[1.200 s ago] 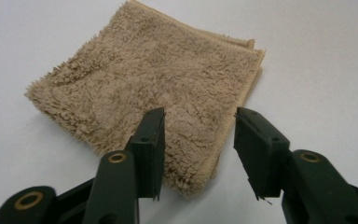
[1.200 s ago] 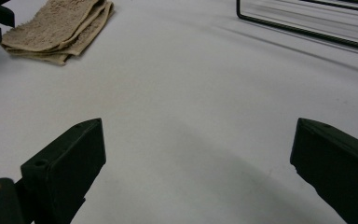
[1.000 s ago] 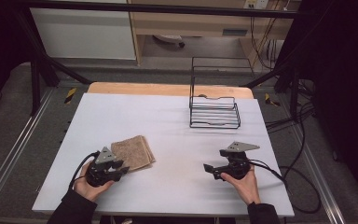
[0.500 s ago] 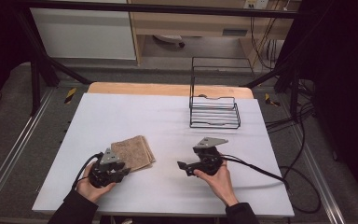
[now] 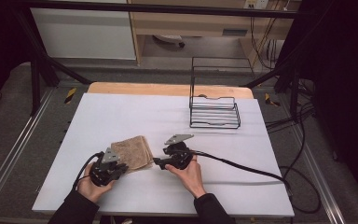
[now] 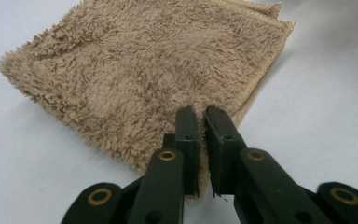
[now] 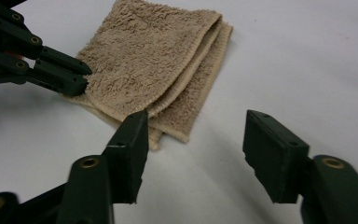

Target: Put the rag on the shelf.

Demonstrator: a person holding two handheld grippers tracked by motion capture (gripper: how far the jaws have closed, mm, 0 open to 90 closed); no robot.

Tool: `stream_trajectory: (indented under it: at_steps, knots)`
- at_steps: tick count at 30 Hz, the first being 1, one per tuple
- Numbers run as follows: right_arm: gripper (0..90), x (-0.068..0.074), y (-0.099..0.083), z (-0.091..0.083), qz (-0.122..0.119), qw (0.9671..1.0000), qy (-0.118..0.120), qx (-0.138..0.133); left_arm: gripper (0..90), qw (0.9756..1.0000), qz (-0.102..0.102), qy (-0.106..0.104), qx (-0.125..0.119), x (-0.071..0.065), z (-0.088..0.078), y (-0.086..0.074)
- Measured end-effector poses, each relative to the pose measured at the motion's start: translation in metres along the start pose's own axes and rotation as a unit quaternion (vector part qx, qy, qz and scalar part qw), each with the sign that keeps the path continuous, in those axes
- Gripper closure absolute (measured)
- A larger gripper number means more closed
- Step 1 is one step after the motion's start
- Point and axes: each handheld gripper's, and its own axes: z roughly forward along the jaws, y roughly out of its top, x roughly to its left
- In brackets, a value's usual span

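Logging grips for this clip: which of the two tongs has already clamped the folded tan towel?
The left tongs: closed on a corner of the towel. The right tongs stand apart near its other corner, nothing between them.

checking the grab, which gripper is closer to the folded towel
Left. The left gripper is shut on the towel at its near corner; the right gripper sits just beside its edge, jaws apart.

Looks like a lab/test cell to me: white table [image 5: 121,112] inside a black frame [image 5: 168,8], floor rails [image 5: 14,149] at 9, loose cables [image 5: 284,121] at 3, cabinet [image 5: 84,32] at 11, wire rack [image 5: 214,112] on top.
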Motion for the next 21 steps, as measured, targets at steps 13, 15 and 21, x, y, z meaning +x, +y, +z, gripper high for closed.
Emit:
stream_trajectory:
  at_steps: [13,15,21]
  knots:
    - [69.0,0.006,0.002,0.02,-0.015,0.9997,0.0,0.021,77.6,0.9998,-0.004,-0.003,-0.018,-0.001,-0.001,-0.001]
    - [63.6,0.006,0.003,0.017,-0.018,0.9997,0.0,0.017,70.9,0.9998,-0.007,-0.004,-0.016,-0.003,0.001,-0.002]
    - [57.0,0.008,0.005,0.014,-0.011,0.9999,0.007,0.003,80.4,0.9999,0.002,0.015,-0.004,-0.006,0.002,0.0]
